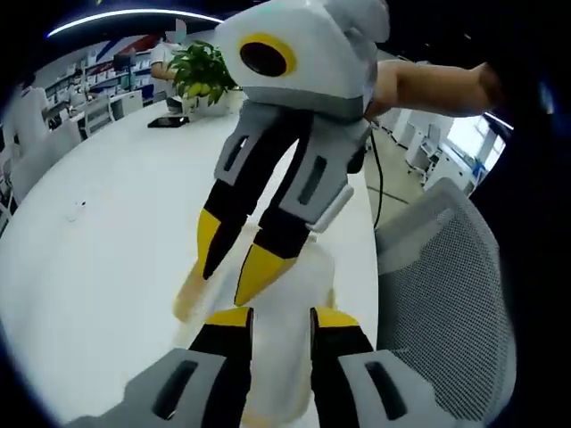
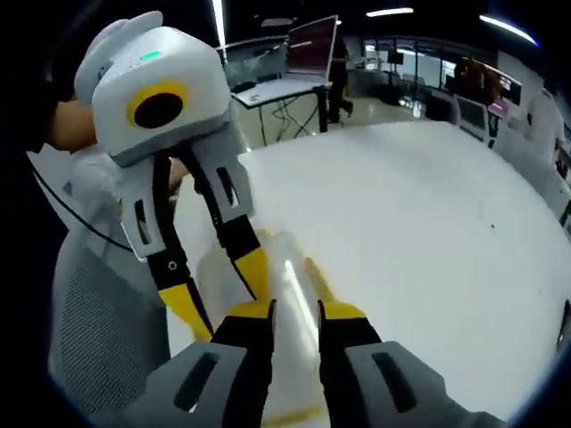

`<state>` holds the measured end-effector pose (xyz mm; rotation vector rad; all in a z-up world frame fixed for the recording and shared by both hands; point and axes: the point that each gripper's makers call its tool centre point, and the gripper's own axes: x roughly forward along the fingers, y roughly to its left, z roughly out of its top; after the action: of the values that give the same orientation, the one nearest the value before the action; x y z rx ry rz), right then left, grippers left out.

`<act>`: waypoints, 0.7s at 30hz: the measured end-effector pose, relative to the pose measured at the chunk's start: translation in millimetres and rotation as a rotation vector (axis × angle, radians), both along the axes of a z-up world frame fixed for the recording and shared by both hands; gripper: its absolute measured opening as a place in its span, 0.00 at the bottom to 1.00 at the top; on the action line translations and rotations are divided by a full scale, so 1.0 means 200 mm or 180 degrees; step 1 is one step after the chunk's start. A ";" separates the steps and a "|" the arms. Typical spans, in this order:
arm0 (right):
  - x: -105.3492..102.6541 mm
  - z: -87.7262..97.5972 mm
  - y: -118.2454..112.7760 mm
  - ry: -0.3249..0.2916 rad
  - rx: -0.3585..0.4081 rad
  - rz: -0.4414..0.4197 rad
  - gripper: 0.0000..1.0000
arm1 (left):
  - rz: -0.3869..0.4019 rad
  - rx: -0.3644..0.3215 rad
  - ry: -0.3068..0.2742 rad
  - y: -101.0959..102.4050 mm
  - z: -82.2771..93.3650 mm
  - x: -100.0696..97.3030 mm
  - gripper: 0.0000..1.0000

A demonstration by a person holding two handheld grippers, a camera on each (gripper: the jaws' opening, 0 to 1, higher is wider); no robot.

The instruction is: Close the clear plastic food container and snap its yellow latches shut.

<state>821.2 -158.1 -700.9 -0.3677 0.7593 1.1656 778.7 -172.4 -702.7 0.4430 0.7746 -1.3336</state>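
Container, blurred, between left gripper and right gripper, perhaps touching.

The clear plastic food container lies low in the frame's centre on the white worktop, blurred; a yellow latch shows along its edge.

Both grippers' jaws meet over the clear container on the white table.

Clear container blurred, largely hidden behind gripper jaws, yellow latches perhaps smeared streaks
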 end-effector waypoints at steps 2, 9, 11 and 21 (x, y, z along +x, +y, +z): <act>0.01 -0.01 0.00 0.0007 -0.0046 0.0042 0.18 | -0.0035 0.0007 -0.0007 0.00 0.00 -0.02 0.19; 0.02 -0.03 0.00 0.0017 -0.0147 0.0188 0.23 | -0.0151 0.0054 -0.0069 -0.01 -0.01 -0.08 0.23; 0.04 -0.03 0.00 0.0032 -0.0173 0.0208 0.24 | -0.0203 0.0086 -0.0109 -0.01 -0.01 -0.10 0.24; 0.05 -0.06 0.02 0.0274 -0.0193 0.0370 0.29 | -0.0359 0.0147 -0.0293 -0.01 -0.03 -0.15 0.27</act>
<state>830.5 -155.1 -712.6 -0.4187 0.8590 1.2761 748.2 -173.7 -709.6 0.5881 0.7134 -1.3920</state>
